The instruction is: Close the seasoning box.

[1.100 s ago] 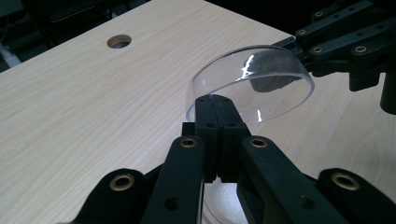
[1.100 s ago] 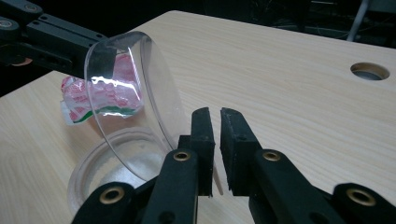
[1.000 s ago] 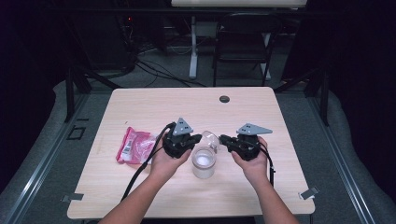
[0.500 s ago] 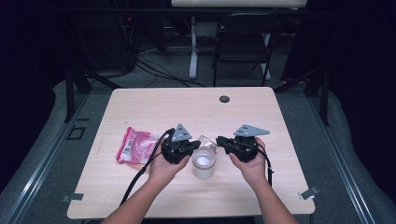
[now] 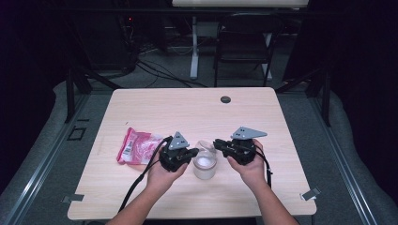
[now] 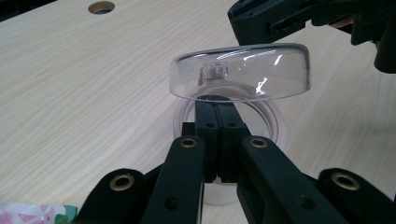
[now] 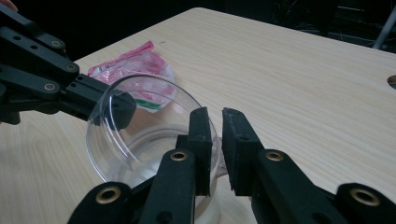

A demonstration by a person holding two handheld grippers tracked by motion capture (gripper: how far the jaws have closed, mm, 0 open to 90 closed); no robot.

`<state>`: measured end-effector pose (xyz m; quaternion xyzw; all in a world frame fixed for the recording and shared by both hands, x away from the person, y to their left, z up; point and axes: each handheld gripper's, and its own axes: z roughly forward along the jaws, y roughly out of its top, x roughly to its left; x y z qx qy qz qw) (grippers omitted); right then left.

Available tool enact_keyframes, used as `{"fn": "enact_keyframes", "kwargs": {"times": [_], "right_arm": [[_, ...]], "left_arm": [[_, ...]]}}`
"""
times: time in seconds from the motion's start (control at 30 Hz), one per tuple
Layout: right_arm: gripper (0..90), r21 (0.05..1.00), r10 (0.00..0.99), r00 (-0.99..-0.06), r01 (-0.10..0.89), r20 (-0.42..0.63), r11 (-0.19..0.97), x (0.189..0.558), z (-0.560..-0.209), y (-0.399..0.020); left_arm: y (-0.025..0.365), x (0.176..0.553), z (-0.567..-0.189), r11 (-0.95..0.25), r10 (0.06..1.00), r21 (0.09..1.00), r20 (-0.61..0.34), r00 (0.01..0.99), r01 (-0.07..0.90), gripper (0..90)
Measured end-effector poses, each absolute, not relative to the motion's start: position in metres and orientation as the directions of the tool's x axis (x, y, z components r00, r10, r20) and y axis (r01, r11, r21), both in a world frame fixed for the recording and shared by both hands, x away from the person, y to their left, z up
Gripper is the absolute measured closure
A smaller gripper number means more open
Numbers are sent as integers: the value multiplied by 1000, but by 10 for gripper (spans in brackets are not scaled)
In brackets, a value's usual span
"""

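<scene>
High view, L to R: we saw a pink plastic snack packet (image 5: 137,146) lying flat on the light wooden table (image 5: 187,112). Next, our left gripper (image 5: 193,153), jaws clamped tight on the rim of a clear domed plastic lid (image 6: 239,71), held tilted just above a clear plastic cup (image 5: 205,165). Right gripper (image 5: 217,143) sat by the cup, jaws slightly apart, gripping nothing we could make out.

Black grippers (image 5: 187,157), brass rivets, grey three-cornered plates.
</scene>
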<state>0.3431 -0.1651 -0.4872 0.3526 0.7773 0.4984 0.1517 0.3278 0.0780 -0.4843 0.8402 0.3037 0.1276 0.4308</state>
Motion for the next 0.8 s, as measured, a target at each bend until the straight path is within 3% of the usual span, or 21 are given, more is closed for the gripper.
{"fn": "enact_keyframes", "kwargs": {"times": [0.8], "right_arm": [[804, 877, 676, -730, 383, 95, 290, 341, -494, -157]], "left_arm": [[91, 316, -506, -439, 626, 796, -63, 777, 418, 897]]}}
